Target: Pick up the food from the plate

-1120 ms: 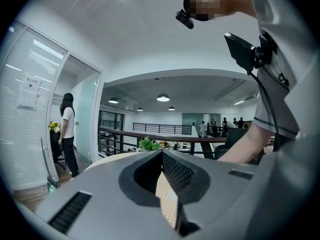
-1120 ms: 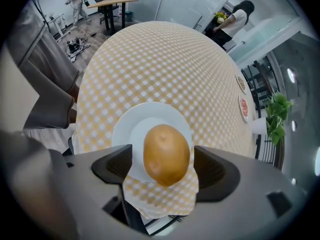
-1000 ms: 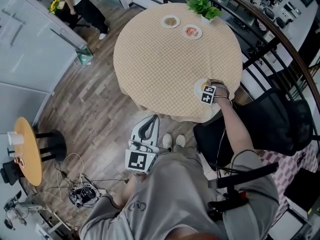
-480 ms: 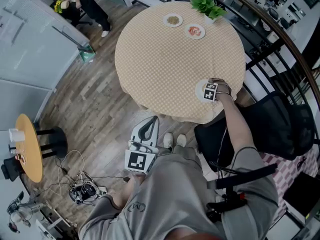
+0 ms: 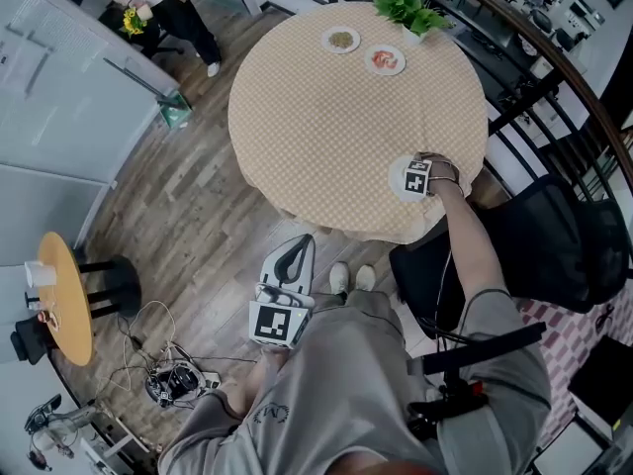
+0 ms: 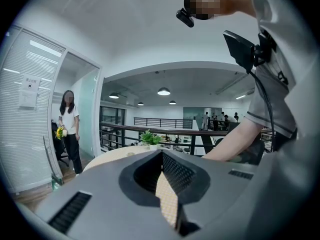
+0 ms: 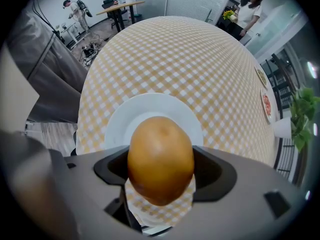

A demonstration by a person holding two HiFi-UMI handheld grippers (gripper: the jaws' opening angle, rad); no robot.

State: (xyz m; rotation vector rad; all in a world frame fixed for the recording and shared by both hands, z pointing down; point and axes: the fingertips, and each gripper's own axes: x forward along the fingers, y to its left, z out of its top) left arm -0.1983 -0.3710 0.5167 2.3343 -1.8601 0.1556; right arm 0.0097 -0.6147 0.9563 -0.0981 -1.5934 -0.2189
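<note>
Right gripper (image 7: pixel 160 170) is down at the near edge of the surface (image 5: pixel 336 107), right over the white plate (image 7: pixel 150 100), and its jaws are closing on the bun (image 7: pixel 160 156). Both sides of the gripper sit against the bun's flanks with no gap showing. The bun is on or just above the plate's near half and fills the space between the jaws.

I say bun, but that smooth golden-brown egg shape could be a potato; the close view doesn't settle it. If it is bread, I'd expect it to be light and soft, so a hard squeeze would dent it. The skin looks smooth and rounded with no ridge to catch on, so it may want to pop forward or roll out. The best hold is where the jaws are now, across the widest part of the middle, level on both sides. A bite near either tapered end would let it slide.

Left gripper (image 5: pixel 295 247) is out of the play, hanging low by the person's lap over the wooden floor (image 5: pixel 188 206). Its jaws are pressed together with nothing in them.

Two small dishes and a potted plant (image 5: pixel 407 10) sit well apart at the far rim.
</note>
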